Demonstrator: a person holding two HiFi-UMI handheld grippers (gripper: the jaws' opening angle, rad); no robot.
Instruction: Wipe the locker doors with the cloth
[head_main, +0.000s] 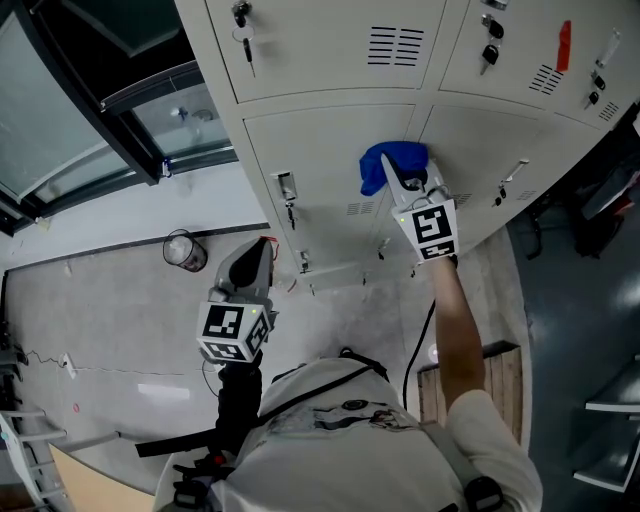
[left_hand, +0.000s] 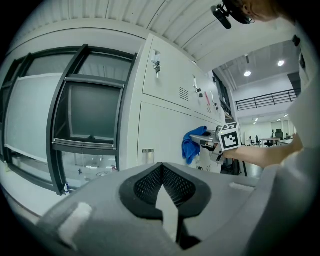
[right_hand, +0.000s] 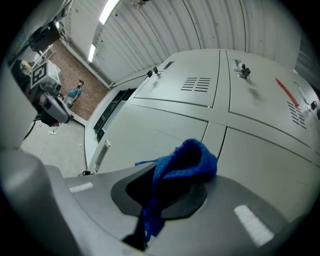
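The right gripper (head_main: 403, 178) is stretched out at arm's length to the grey lockers, its fingers clenched on a blue cloth (head_main: 390, 160). The cloth bunches out past the tips against a lower locker door (head_main: 320, 165), near the door's top edge and just beside the seam with the next door (head_main: 505, 135). In the right gripper view the cloth (right_hand: 182, 162) fills the gap between the fingers, and a thin tail of it hangs down towards the camera. The left gripper (head_main: 258, 250) is held low, near the person's body and well apart from the lockers. In its own view its fingers (left_hand: 145, 185) are clenched together on nothing. A key (head_main: 244, 38) hangs from the lock of an upper door, and a round can (head_main: 186, 251) stands on the floor beside the lockers.
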